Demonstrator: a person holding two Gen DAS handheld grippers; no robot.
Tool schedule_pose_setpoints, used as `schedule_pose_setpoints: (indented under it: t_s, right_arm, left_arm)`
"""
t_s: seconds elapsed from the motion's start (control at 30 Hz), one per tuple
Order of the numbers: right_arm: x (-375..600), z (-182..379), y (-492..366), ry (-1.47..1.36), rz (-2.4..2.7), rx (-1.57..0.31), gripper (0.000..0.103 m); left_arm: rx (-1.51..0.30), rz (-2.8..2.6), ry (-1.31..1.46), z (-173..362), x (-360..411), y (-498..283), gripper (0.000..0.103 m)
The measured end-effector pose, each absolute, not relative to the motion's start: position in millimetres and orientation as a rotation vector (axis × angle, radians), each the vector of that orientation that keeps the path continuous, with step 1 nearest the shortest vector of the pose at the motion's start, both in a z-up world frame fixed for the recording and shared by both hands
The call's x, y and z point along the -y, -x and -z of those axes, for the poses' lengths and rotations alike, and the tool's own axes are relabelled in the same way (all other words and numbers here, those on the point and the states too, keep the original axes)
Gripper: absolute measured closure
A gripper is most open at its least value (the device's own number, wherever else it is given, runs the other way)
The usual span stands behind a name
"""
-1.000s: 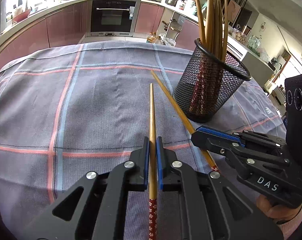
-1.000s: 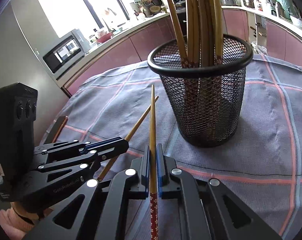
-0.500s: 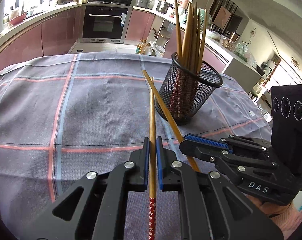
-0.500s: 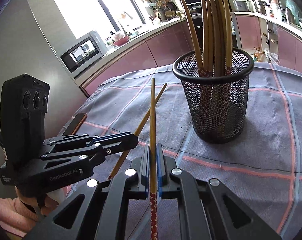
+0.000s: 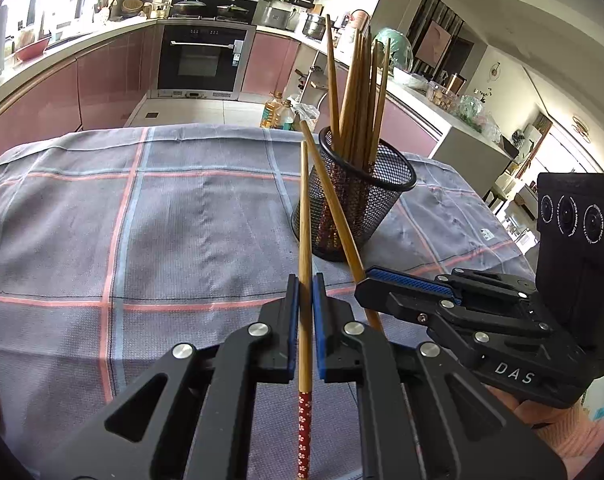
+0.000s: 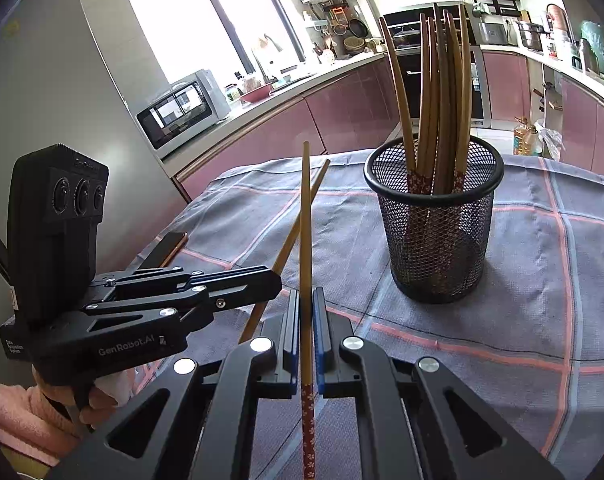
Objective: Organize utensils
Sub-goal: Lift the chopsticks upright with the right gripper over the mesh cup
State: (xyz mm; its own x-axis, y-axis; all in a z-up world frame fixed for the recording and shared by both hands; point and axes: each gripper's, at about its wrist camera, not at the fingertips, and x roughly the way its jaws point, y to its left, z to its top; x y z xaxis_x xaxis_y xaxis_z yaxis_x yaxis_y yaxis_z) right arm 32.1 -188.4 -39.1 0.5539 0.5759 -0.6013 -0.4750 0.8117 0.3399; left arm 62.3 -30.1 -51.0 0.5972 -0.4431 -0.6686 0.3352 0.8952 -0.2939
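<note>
Nearest the left wrist camera, the left gripper is clamped on a bamboo chopstick, its blue pads pressed to either side of the shaft; the red flowered end trails back under the jaws and the plain tip points ahead over the table. Just to its right, the right gripper juts in sideways, held by a hand in a pink sleeve. In its own view, the right gripper is likewise closed tight on a second chopstick, patterned end toward the camera. From either view the two sticks cross near their tips, though whether they actually touch is hard to judge through the fisheye. Beyond them a black mesh holder stands upright on the grey checked tablecloth, with a bundle of matching chopsticks standing in it, patterned ends down. At the table's left edge lies a phone. Further off are pink kitchen cabinets, an oven and a microwave.
</note>
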Motion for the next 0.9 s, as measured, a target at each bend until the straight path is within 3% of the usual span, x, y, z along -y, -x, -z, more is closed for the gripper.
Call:
schedule_pose_setpoints:
  t_s: [0.9]
  right_arm:
    - [210, 9, -19, -0.162, -0.596, -0.636, 0.098]
  left_arm:
    - [-0.740, 0.535, 0.174, 21, 30, -53, 0.096]
